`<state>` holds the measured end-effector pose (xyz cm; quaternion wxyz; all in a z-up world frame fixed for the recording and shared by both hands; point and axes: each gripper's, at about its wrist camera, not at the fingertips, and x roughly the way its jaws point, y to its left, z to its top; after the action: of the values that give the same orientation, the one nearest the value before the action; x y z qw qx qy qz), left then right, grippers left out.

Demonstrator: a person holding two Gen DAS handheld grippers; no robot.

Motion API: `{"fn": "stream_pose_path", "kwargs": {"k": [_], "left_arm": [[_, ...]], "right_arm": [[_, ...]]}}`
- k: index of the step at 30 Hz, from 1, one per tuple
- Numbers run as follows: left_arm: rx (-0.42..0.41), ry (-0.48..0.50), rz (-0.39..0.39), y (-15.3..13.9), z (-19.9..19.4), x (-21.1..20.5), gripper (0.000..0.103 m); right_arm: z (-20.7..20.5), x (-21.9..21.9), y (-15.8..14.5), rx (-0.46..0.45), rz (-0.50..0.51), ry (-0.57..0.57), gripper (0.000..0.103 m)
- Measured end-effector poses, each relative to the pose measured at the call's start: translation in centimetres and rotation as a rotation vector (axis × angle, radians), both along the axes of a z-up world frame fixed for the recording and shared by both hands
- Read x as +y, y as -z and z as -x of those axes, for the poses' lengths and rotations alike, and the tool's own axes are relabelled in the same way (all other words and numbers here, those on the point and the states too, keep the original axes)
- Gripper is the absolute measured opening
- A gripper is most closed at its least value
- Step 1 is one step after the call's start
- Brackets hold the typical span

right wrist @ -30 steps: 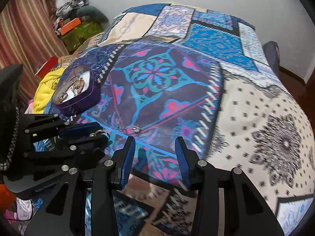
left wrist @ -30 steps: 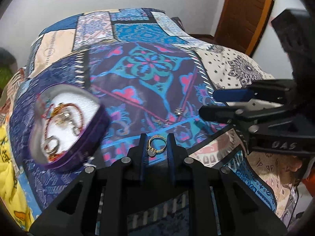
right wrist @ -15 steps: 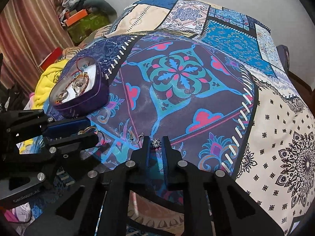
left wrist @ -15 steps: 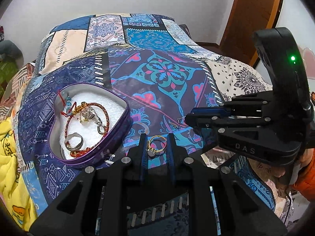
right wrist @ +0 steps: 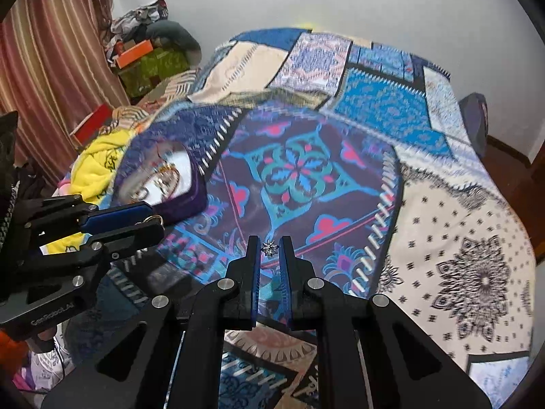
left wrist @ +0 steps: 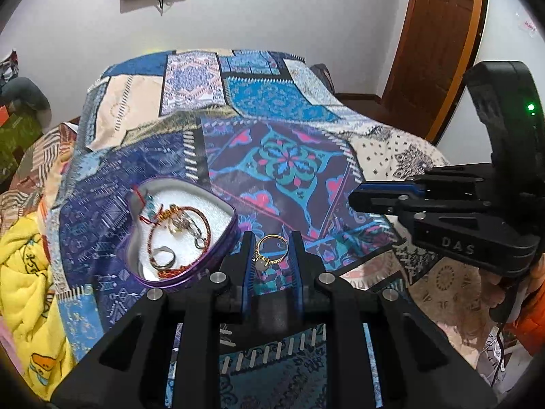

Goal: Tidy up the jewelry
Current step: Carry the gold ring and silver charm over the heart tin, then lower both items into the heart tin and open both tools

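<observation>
My left gripper (left wrist: 271, 245) is shut on a gold ring (left wrist: 271, 251) with a pale stone and holds it above the bedspread, just right of a purple heart-shaped tin (left wrist: 218, 255). The tin has a white lining and holds a red cord bracelet (left wrist: 177, 235), a silver ring (left wrist: 162, 258) and other small pieces. My right gripper (right wrist: 269, 247) is shut on a small silver star-shaped stud (right wrist: 269, 248), lifted above the bedspread. The right gripper shows at the right of the left wrist view (left wrist: 354, 201). The left gripper (right wrist: 155, 220) and the blurred tin (right wrist: 184, 201) show in the right wrist view.
A patchwork bedspread (left wrist: 289, 156) in blue, purple and cream covers the bed. A yellow blanket (left wrist: 24, 272) lies at the bed's left edge. A brown door (left wrist: 439, 41) stands at the back right, striped curtains (right wrist: 41, 78) and clutter at the left.
My right gripper closed on the star stud lying on the bedspread and lifted it. My left gripper, holding the gold ring throughout, rose and drew back, with the tin now just left of it.
</observation>
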<state>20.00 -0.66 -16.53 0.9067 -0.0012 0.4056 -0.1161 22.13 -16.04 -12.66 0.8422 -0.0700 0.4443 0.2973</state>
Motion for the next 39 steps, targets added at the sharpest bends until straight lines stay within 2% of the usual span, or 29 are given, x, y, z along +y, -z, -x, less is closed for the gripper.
{"fn": "stream_pose_path", "kwargs": {"k": [12, 25, 33, 39], "left_arm": [[-0.080, -0.042, 0.008, -3.4, 1.7, 1.6, 0.019], [-0.142, -0.116, 0.012, -5.5, 2.6, 5.6, 0.019], [-0.151, -0.153, 0.023, -5.2, 2.2, 7.8, 0.019], [-0.111, -0.161, 0.041, -3.3, 1.0, 8.7, 0.019]], "right_arm": [[1.6, 1.3, -4.7, -0.110, -0.047, -0.009, 0.010], [2.0, 5.0, -6.7, -0.155, -0.116, -0.077, 0.010], [1.5, 7.5, -6.9, -0.159, -0.145, -0.115, 0.010], [0.9, 8.9, -6.1, -0.139, -0.151, -0.136, 0.010]]}}
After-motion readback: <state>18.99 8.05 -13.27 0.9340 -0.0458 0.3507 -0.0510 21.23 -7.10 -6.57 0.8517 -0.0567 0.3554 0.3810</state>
